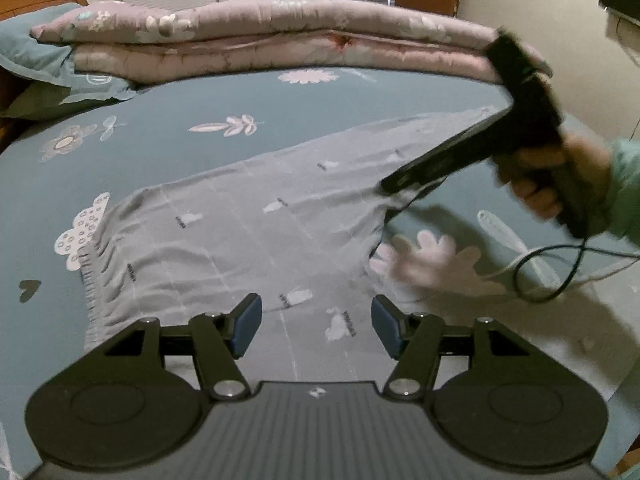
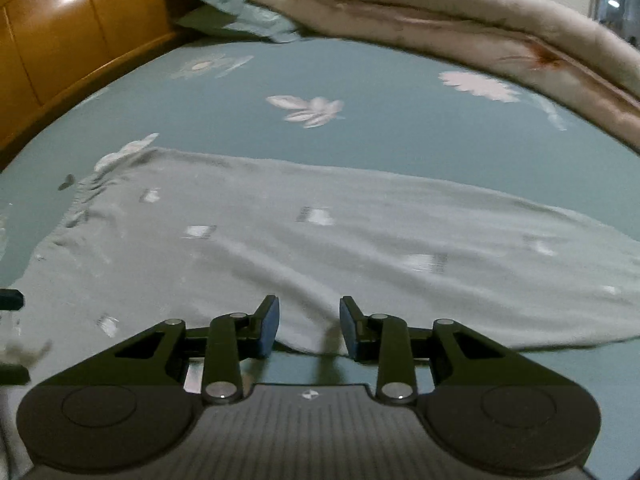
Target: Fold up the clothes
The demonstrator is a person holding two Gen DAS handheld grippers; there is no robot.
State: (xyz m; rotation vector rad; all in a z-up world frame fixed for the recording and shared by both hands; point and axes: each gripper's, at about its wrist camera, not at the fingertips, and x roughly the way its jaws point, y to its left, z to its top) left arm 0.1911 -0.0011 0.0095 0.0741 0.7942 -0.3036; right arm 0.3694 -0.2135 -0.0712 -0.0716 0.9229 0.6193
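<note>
Grey patterned trousers (image 1: 240, 236) lie spread on the bed, elastic waistband at the left (image 1: 96, 280). They also show in the right wrist view (image 2: 320, 240). My left gripper (image 1: 316, 326) is open and empty, hovering over the near part of the trousers. My right gripper (image 2: 308, 326) is open, its jaws standing either side of the trousers' near edge where the crotch fold lies. In the left wrist view the right gripper (image 1: 394, 184) sits at the trousers' right edge, held by a hand (image 1: 560, 176).
The bed has a teal floral sheet (image 1: 304, 100). A folded pink quilt (image 1: 280, 40) lies along the far side, a teal pillow (image 1: 36, 48) at far left. A wooden headboard (image 2: 60, 32) stands on the left. A black cable (image 1: 560, 264) trails on the sheet.
</note>
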